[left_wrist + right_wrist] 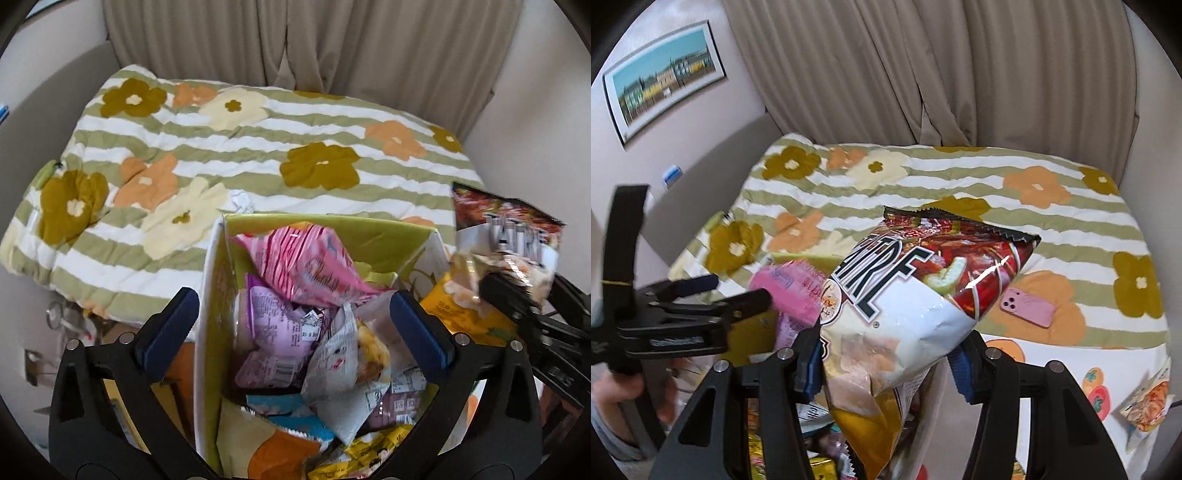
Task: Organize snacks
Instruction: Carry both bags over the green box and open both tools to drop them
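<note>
Left wrist view
Your left gripper [293,323]: fingers apart, holding nothing, poised over the box [210,295].
Box: green-lined, standing at the edge of the bed [221,147], crammed with packets.
Top of the pile: pink packet [306,266] leans across the far side; purple packet [277,317] sits beneath it.
At your right: the chip bag [506,236], blurred, just beside the box.

Right wrist view
Your right gripper [886,363]: fingers clamped on the chip bag [923,295], held upright above the box.
In the way: your left gripper [727,291] near the pink packet [798,291].
On the bed [1071,229]: pink phone [1027,301] behind the bag; a small snack packet [1148,408] far right.
</note>
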